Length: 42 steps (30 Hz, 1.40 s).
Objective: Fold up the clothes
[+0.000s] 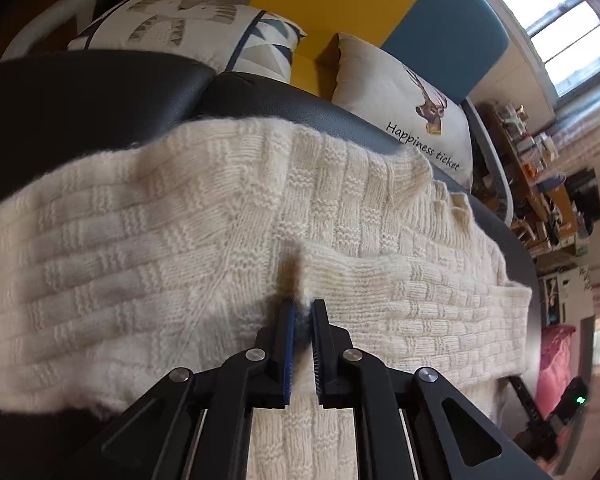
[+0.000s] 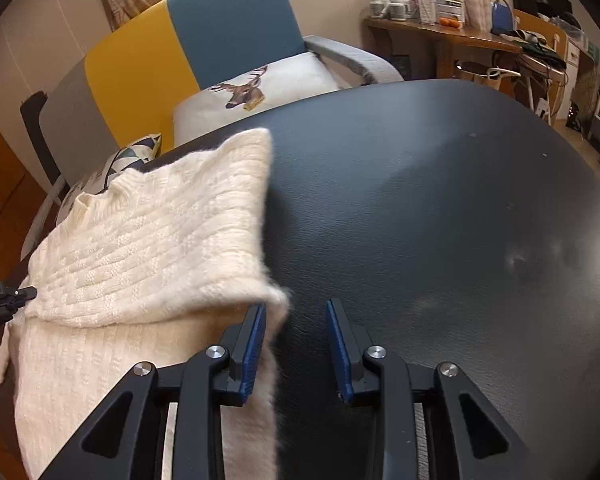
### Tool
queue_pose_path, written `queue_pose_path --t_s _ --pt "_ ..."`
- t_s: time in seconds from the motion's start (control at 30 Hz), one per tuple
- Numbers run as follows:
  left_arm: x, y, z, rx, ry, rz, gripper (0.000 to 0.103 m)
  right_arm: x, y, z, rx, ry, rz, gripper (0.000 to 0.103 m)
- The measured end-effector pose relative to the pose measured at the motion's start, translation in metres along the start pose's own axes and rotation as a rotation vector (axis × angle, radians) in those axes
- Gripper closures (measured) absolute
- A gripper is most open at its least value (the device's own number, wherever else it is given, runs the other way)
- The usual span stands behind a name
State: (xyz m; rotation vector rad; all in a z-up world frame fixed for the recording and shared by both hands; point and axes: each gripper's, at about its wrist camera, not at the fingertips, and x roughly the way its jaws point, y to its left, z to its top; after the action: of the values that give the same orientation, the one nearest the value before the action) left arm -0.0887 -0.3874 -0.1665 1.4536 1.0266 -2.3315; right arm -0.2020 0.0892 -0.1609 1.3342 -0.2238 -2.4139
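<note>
- Sweater [image 2: 148,240]: a cream knitted garment lying on the dark table [image 2: 440,208], filling the left half of the right wrist view and most of the left wrist view. The collar sits toward the upper left of the right wrist view.
- Fold state: one layer already lies doubled over the body, its straight edge running from upper centre down to lower centre of the right wrist view. In the left wrist view a ribbed band, probably a cuff or hem, lies across the body at centre right. Judged from this, the side folds are partly made, while the final fold into a compact stack appears left to do.
- Left tongs [image 1: 302,310]: jaws nearly closed, pinching a small tuck of knit at lower centre of the frame, where the fabric puckers up between the pads.
- Right tongs [image 2: 296,308]: jaws spread wide and holding nothing. The left finger [image 2: 256,336] is touching or just beside the folded corner; the other finger stands over bare table.
- Background: a yellow and blue chair [image 2: 204,44] and a deer cushion [image 2: 260,92] behind the table, in the upper part of both views.
</note>
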Motion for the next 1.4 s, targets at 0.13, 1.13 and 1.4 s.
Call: queue_pose_path --t_s 0.13,1.13,1.4 --pt "-0.024 0.009 0.001 -0.055 -0.068 0.041 0.094 -0.016 -0.035 -0.006 0.226 0.005 0.249 0.072" --pt "-0.008 -0.121 -0.006 0.346 -0.073 -0.016 0.085 0.037 -0.048 -0.007 0.760 -0.041 0.486 0.065" --pt "0.053 -0.318 -0.005 0.767 0.123 -0.261 0.066 0.037 -0.039 -0.007 0.554 0.015 0.471 0.065"
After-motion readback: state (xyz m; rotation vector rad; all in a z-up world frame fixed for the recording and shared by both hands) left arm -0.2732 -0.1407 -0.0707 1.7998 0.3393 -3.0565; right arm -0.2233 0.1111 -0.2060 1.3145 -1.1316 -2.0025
